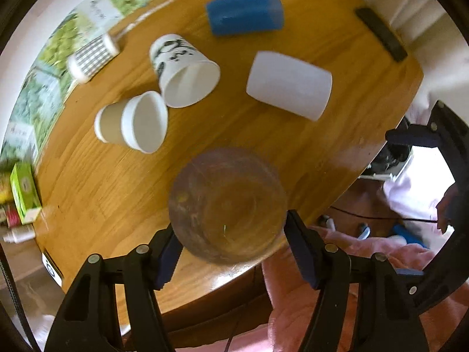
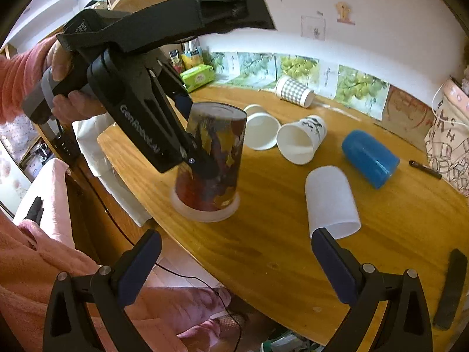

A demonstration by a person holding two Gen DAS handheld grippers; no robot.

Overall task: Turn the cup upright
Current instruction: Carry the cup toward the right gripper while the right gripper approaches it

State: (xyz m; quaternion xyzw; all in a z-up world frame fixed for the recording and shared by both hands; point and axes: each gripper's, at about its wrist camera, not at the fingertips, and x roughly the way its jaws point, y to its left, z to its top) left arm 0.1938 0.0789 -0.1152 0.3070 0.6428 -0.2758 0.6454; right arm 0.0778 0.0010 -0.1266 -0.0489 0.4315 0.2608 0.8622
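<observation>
A clear plastic cup with dark red and yellow print [image 1: 227, 205] [image 2: 212, 158] stands mouth-down near the front edge of the wooden table [image 2: 278, 249]. My left gripper [image 1: 230, 242] [image 2: 202, 161] is closed on its sides, seen from above in the left wrist view. My right gripper [image 2: 236, 252] is open and empty, in front of the table edge; its right fingertip [image 2: 321, 236] is close to a frosted white cup [image 2: 331, 201] [image 1: 288, 85] lying on its side.
Lying on their sides are a blue cup [image 2: 369, 157] [image 1: 244, 13], a white cup with black drawing [image 2: 302, 139] [image 1: 183, 69], a brown-sleeved paper cup [image 2: 261, 130] [image 1: 132, 121] and a checked cup [image 2: 294, 91] [image 1: 92, 55]. A black marker [image 2: 425, 169] lies at the right; a green box [image 2: 198, 77] at the back.
</observation>
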